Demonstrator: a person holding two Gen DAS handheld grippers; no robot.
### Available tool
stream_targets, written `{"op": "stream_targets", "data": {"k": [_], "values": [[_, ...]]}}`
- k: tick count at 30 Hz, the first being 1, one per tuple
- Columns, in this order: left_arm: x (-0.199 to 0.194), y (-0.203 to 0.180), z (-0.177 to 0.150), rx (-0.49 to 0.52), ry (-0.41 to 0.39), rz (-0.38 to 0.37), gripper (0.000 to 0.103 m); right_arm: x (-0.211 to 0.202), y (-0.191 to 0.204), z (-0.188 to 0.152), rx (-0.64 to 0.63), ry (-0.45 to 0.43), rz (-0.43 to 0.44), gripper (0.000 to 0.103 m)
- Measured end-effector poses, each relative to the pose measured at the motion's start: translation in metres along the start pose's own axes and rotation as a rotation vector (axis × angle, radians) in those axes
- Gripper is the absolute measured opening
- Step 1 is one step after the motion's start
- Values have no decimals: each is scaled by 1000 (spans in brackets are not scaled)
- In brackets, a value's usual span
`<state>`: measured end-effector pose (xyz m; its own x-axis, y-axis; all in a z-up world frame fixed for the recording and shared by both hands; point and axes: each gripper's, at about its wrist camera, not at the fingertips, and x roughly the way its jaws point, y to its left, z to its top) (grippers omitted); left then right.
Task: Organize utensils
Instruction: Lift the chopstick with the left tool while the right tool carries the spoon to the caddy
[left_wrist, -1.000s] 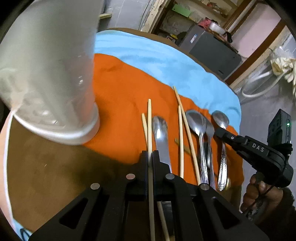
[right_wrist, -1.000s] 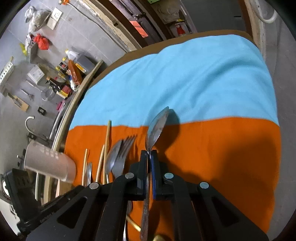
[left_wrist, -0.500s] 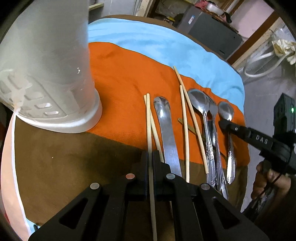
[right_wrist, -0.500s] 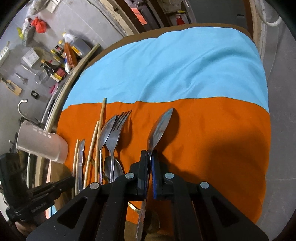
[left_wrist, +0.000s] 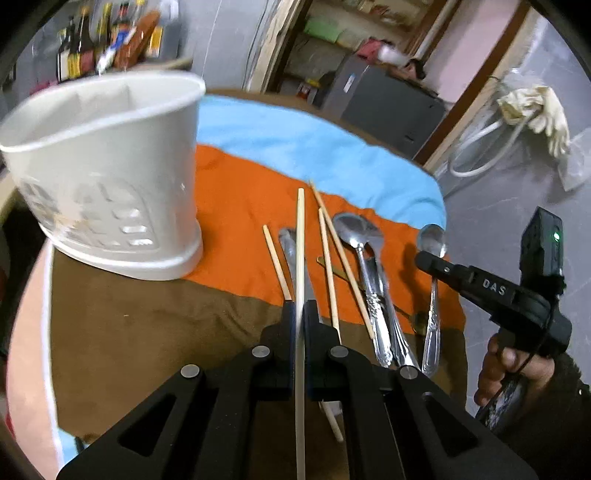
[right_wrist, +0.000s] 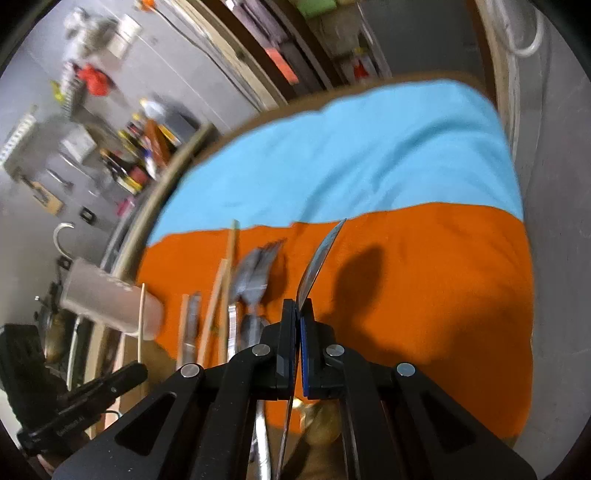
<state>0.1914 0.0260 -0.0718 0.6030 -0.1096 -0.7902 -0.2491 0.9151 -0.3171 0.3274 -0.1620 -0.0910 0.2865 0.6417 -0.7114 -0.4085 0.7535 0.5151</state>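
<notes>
My left gripper is shut on a wooden chopstick and holds it above the orange cloth, to the right of the white utensil holder. My right gripper is shut on a silver spoon, lifted and seen edge-on over the cloth. It also shows in the left wrist view with the spoon. Several chopsticks, a knife, spoons and a fork lie on the cloth.
A blue cloth covers the far half of the round brown table. The holder stands at the table's left edge in the right wrist view. Shelves and bottles stand behind the table.
My left gripper has lifted the chopstick and tilted up, so the holder's open top now shows. My right gripper has raised the spoon off the cloth and turned it on edge.
</notes>
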Motion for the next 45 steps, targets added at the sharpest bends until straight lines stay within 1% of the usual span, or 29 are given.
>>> {"op": "stream_targets", "data": {"k": [5,7,9,12,14,17,19,23,26,28,30,34,37,40,45], "values": [[-28,-8,-5,28,-127,-22,2,-32,27,-24,-65,-143,1,0],[-39,-11,0,44,-184,-43,2,-44,40,-28,-75,-200,8,0],[-52,-11,5,61,-232,-51,2,-54,57,-31,-106,-253,-6,0],[-78,-1,13,61,-306,-75,2,-65,79,-29,-139,-318,-9,0],[-94,9,22,54,-342,-89,2,-73,93,-28,-157,-358,-3,1],[-121,33,45,34,-418,-102,2,-82,118,-21,-177,-423,38,1],[-138,56,65,8,-476,-104,2,-85,143,-14,-204,-473,71,1],[-156,109,98,-57,-562,-104,2,-78,188,3,-231,-559,167,1],[-159,148,120,-104,-618,-106,2,-65,215,13,-236,-606,212,1],[-156,171,131,-128,-642,-102,2,-53,231,19,-237,-632,225,1],[-152,192,138,-152,-656,-110,2,-39,243,22,-249,-653,216,1],[-136,215,144,-175,-677,-112,2,-14,253,18,-280,-658,178,1],[-125,220,140,-155,-687,-93,2,4,253,12,-317,-654,137,1],[-117,219,133,-136,-685,-84,2,19,253,5,-341,-620,103,1],[-106,211,118,-92,-677,-55,2,31,255,-8,-385,-587,70,1]]}}
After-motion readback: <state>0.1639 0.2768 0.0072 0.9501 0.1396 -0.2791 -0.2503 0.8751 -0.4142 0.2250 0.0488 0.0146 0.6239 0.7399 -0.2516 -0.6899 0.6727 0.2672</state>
